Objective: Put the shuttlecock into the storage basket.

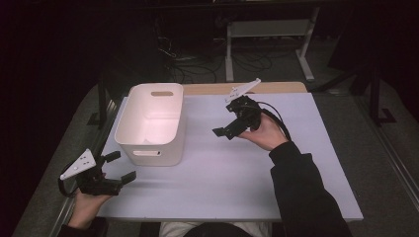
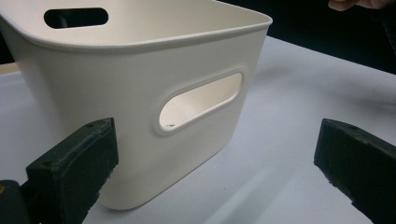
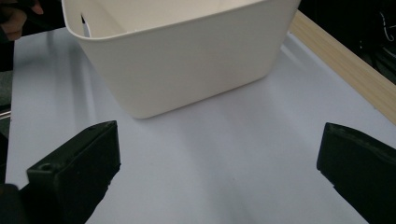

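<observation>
A pale lavender-white board [image 1: 232, 173] covers the table, and a strip of light wood [image 1: 247, 88] shows along its far edge. On the left half of the board, toward the far side, stands a white plastic storage bin [image 1: 150, 123], upright and open-topped, with rounded corners and an oval handle slot in each end wall. Its inside looks empty as far as the high view shows.

The left gripper [image 1: 120, 168] is held in the person's left hand [image 1: 89, 202] at the near left corner of the table, just beside the bin's near end wall but apart from it. Its jaws stand wide apart with nothing between them. In the left gripper view the bin [image 2: 140, 93] fills the upper left, its handle slot facing the camera, and the board [image 2: 289, 140] runs off to the right.

The right gripper [image 1: 225, 132] is held in the right hand [image 1: 267, 133] above the middle of the board, to the right of the bin and clear of it, pointing toward the bin. Its jaws are also spread wide and empty. The right gripper view looks at the bin's long side wall [image 3: 187, 51] with bare board [image 3: 219, 163] in front and the wooden edge [image 3: 345, 60] at the right.

The room around the table is dark. Beyond the far edge, loose cables [image 1: 197, 61] lie on the floor beside a white metal frame [image 1: 269, 29] with splayed feet. Grey floor [image 1: 375, 148] lies to the right.
</observation>
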A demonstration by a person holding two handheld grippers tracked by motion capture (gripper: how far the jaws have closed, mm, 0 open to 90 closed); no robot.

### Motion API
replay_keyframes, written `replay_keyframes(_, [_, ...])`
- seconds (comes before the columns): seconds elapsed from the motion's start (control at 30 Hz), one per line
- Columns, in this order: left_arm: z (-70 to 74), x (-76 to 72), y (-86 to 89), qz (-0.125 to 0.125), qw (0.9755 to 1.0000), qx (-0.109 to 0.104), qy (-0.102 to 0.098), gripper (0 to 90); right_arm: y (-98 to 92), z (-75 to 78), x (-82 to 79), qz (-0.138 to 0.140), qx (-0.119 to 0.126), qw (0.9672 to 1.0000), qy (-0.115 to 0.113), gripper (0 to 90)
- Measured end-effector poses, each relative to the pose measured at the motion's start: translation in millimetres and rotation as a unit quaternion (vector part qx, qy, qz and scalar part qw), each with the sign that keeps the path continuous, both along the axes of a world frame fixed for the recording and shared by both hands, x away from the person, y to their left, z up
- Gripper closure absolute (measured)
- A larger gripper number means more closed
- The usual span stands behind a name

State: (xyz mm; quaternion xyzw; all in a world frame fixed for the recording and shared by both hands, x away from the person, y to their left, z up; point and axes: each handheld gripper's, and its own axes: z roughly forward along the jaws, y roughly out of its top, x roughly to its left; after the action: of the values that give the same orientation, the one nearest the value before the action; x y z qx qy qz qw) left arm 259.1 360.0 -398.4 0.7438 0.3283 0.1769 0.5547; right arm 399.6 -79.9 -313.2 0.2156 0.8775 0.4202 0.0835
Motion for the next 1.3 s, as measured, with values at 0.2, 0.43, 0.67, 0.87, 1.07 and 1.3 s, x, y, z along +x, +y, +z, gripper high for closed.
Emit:
replay_keyframes(0.2, [-0.1,0.0,0.1,0.000,1.0000,0.000,0.000,0.0,-11.8,-2.9,-0.6,-0.009,0.008,0.9999,0.002,0.0])
replay_keyframes(0.43, [-0.1,-0.1,0.3,0.002,1.0000,0.000,0.000,0.0,-20.6,-6.0,-4.3,-0.014,0.011,0.9998,0.003,0.0])
replay_keyframes(0.67, [-0.1,0.0,0.2,0.001,1.0000,0.000,0.000,0.0,-34.7,-10.2,-6.6,-0.026,0.017,0.9995,0.005,0.0])
replay_keyframes(0.87, [0.0,0.0,0.2,0.001,1.0000,0.000,0.000,0.0,-46.1,-14.0,-9.7,-0.035,0.025,0.9990,0.007,0.0])
replay_keyframes(1.07, [0.0,-0.1,0.2,0.001,1.0000,-0.001,0.000,0.0,-54.2,-20.5,-12.7,-0.041,0.020,0.9989,0.011,0.0])
replay_keyframes(1.3, [0.0,0.1,0.2,0.002,1.0000,0.000,0.000,0.0,-68.7,-27.2,-16.8,-0.053,0.027,0.9981,0.016,0.0])
